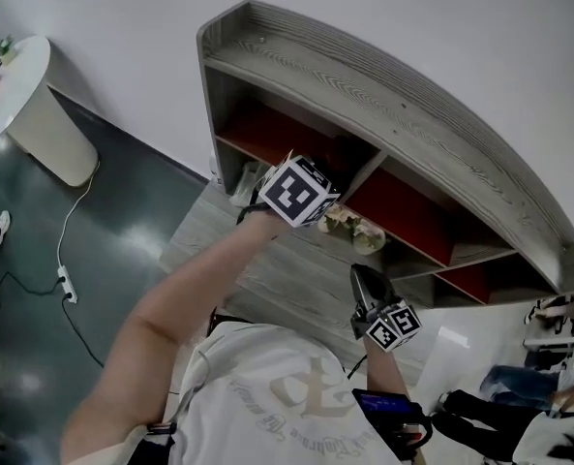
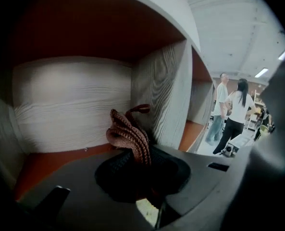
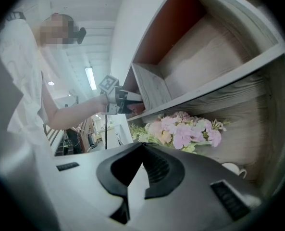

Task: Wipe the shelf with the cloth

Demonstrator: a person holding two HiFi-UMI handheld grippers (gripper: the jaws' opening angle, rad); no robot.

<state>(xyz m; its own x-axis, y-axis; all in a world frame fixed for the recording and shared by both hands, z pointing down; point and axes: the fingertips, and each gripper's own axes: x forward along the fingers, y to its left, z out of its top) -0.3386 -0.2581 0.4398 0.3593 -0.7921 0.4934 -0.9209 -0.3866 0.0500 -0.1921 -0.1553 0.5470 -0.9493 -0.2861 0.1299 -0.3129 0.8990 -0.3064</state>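
A curved grey wooden shelf unit (image 1: pixel 393 105) with red back panels stands against the white wall. My left gripper (image 1: pixel 291 190) reaches into a middle compartment and is shut on a brown knitted cloth (image 2: pixel 130 137). In the left gripper view the left gripper (image 2: pixel 138 161) holds the bunched cloth just ahead of the wooden back wall (image 2: pixel 70 105), beside a divider (image 2: pixel 161 100). My right gripper (image 1: pixel 364 281) hangs lower, in front of the shelf. In its own view the right gripper (image 3: pixel 142 149) is shut with nothing in it, and the left gripper (image 3: pixel 117 100) shows at the shelf edge.
Pink and white flowers (image 3: pixel 180 131) lie on the lower shelf board, also seen as flowers (image 1: pixel 349 226), with a white cup (image 3: pixel 233 169) beside them. A white round table (image 1: pixel 15 76) and a floor cable with power strip (image 1: pixel 66 284) are at left. Two people (image 2: pixel 229 114) stand far off.
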